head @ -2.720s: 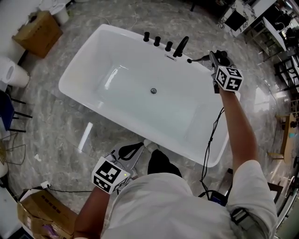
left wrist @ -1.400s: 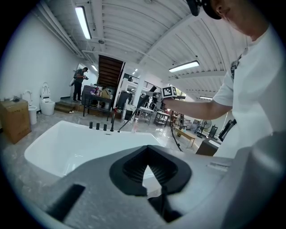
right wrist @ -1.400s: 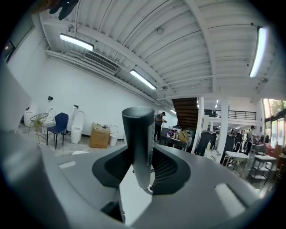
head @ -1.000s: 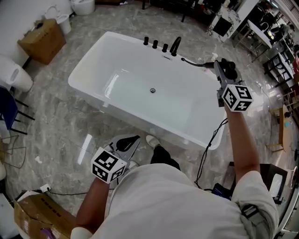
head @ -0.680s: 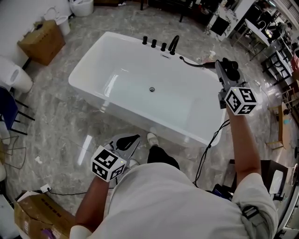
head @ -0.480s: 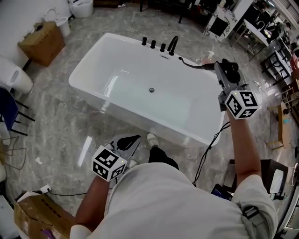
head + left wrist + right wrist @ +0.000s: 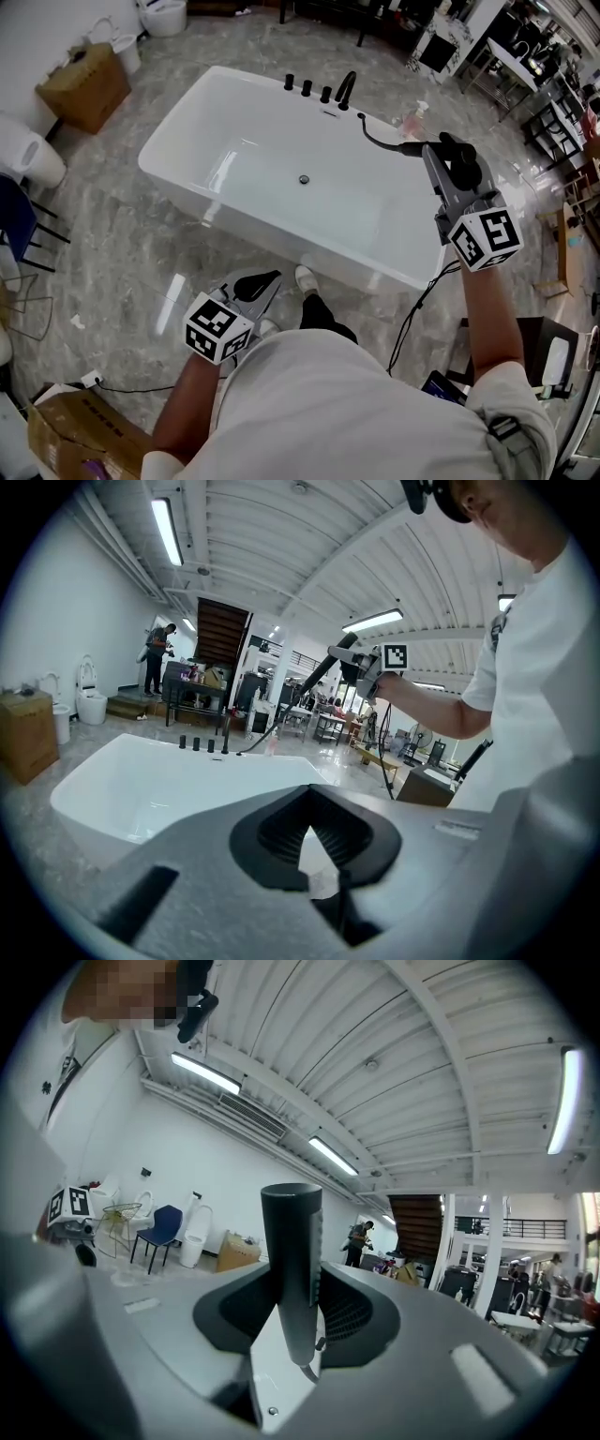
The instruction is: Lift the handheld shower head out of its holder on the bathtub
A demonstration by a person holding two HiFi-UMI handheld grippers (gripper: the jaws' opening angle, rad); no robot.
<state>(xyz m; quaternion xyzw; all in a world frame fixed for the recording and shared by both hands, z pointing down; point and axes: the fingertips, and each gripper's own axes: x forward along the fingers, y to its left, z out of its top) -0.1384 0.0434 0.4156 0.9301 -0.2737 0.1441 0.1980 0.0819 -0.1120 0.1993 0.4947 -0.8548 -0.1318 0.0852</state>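
Observation:
My right gripper (image 7: 439, 157) is shut on the black handheld shower head (image 7: 457, 157), held in the air past the right end of the white bathtub (image 7: 187, 131). Its black hose (image 7: 375, 137) curves back to the tub's far rim beside the black taps (image 7: 323, 91). In the right gripper view the shower head's dark cylinder (image 7: 292, 1269) stands upright between the pads. My left gripper (image 7: 255, 286) hangs low at the near side of the tub, shut and holding nothing (image 7: 314, 850). The left gripper view also catches the lifted shower head (image 7: 345, 660) over the tub (image 7: 141, 780).
A cardboard box (image 7: 84, 84) and a toilet (image 7: 23, 150) stand left of the tub, with a blue chair (image 7: 14, 220) nearer. A black cable (image 7: 417, 300) hangs by the tub's right end. Tables and racks (image 7: 553, 94) crowd the far right. A person's foot (image 7: 305, 277) is at the tub's near side.
My right gripper has drawn the shower head up and back from the tub's far rim toward me, and the hose trails out longer. The left gripper has hardly moved.

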